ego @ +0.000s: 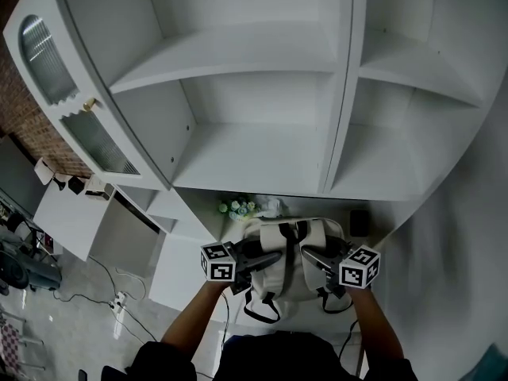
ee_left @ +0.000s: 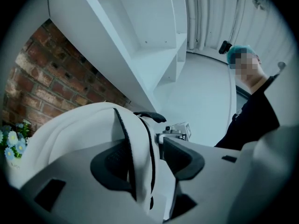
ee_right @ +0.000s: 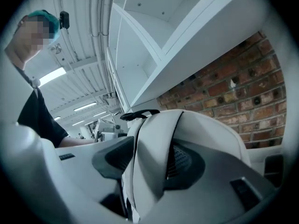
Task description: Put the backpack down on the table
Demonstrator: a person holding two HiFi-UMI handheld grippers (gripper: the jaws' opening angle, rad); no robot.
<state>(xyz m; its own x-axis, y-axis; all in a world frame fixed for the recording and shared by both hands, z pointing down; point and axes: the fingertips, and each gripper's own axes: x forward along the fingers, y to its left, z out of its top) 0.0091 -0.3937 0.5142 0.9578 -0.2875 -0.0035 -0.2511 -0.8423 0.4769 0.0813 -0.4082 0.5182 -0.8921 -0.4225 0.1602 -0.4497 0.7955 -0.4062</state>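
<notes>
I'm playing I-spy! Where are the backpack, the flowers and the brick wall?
backpack [ego: 290, 280]: head view, white middle of its body.
flowers [ego: 238, 207]: head view, pale blossoms of the bunch.
brick wall [ee_right: 224, 92]: right gripper view, bare bricks above the backpack.

Cannot identify the small dark object [ego: 359, 222] right of the backpack [ego: 262, 233]. Cannot resolve the tiny flowers [ego: 236, 208] behind it, cropped at the left gripper view's edge. Cannot see the backpack's sides behind the left tool [ego: 274, 258] and right tool [ego: 308, 255].
</notes>
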